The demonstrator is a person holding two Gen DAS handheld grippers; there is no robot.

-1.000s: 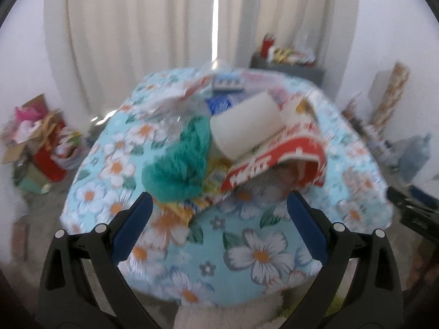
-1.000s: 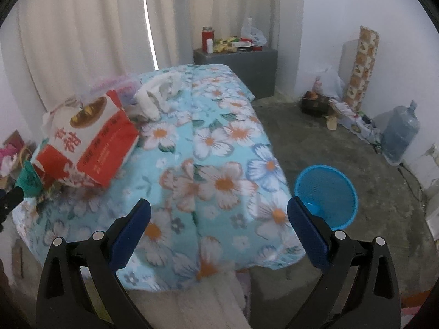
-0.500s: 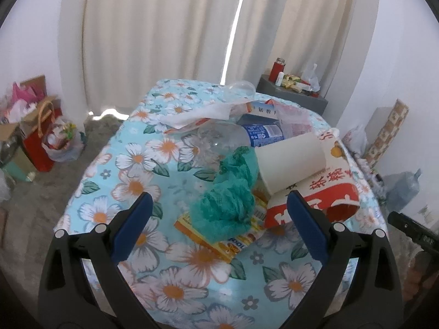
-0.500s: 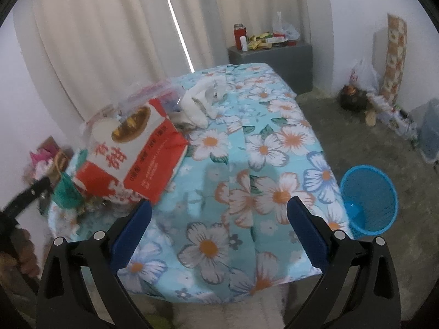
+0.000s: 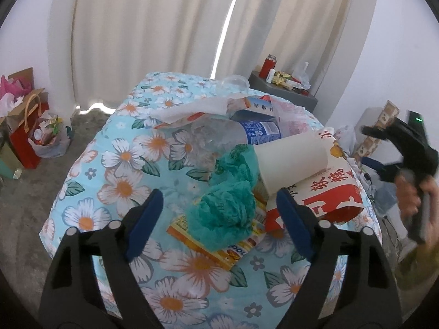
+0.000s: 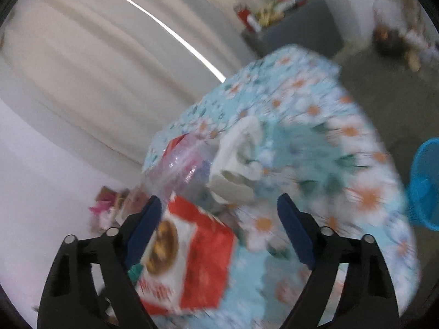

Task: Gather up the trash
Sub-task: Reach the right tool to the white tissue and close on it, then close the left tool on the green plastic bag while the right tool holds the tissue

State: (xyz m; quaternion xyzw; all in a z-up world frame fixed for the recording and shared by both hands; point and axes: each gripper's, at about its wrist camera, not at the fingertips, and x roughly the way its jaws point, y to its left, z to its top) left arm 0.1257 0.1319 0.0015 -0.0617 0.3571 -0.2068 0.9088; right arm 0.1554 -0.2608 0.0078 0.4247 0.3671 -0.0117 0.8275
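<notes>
Trash lies heaped on a table with a blue floral cloth [image 5: 120,189]. The heap holds a crumpled teal bag [image 5: 227,203], a white paper cup [image 5: 290,164] on its side, a red and white carton [image 5: 326,200], a clear plastic bottle [image 5: 233,134] and a flat orange wrapper [image 5: 208,244]. My left gripper [image 5: 216,216] is open and empty, hovering just above the teal bag. My right gripper [image 6: 216,230] is open and empty above the red carton [image 6: 192,260], near white crumpled paper [image 6: 238,156]. The right wrist view is motion-blurred. The right gripper also shows in the left wrist view [image 5: 406,148].
A blue plastic basket [image 6: 425,183] stands on the floor right of the table. Gift bags [image 5: 24,134] sit on the floor at the left. A grey cabinet [image 5: 285,90] with bottles stands behind the table, before cream curtains.
Both grippers rose and moved in over the table. The left now looks down on the teal bag. The right swung left and tilted towards the red carton.
</notes>
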